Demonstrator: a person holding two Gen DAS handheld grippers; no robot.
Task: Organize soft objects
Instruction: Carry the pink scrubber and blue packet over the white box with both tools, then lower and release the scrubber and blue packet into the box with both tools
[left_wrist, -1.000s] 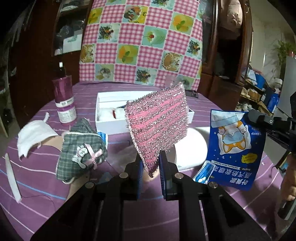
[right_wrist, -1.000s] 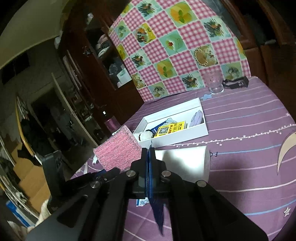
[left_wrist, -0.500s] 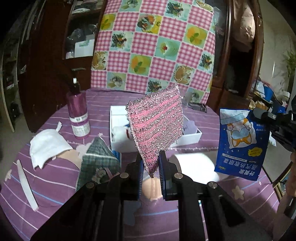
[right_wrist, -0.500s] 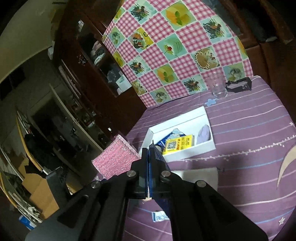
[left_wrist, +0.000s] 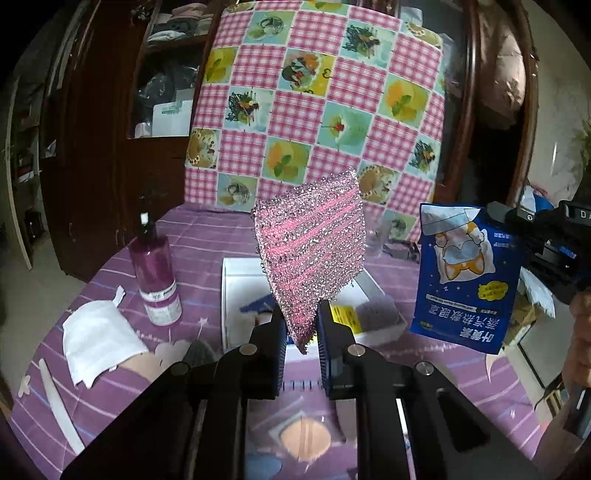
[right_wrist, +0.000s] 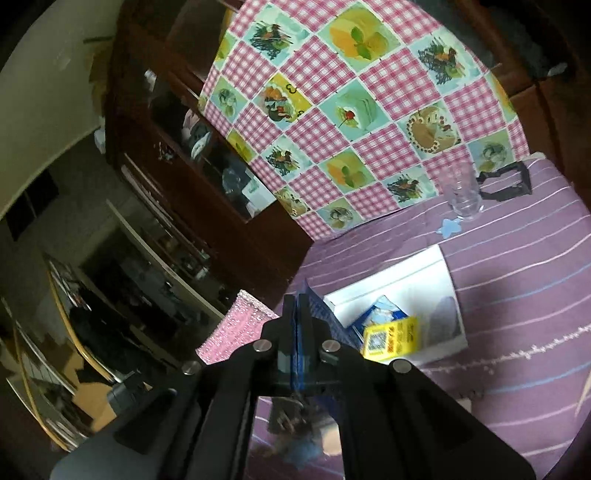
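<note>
Two soft items aloft: left tool (left_wrist: 300, 328) clenched on the lower corner of a pink glitter sponge (left_wrist: 312, 254), which stands up ahead of it; right tool (right_wrist: 298, 314) pinched flat on a blue sachet (left_wrist: 467, 273); white box (left_wrist: 231, 295) lies below and beyond both, on the desk (left_wrist: 199, 236). Advice: bring each over the box's free space before lowering; release only once low; place singly, lest the tools collide.

- Right gripper (right_wrist: 298, 306), jaws clamped on a blue packet (right_wrist: 320, 314), above a purple tablecloth (right_wrist: 517, 295).
- White box (right_wrist: 417, 280) holds a yellow packet (right_wrist: 391, 338).
- Pink scouring pad (right_wrist: 236, 328) at left.
</note>
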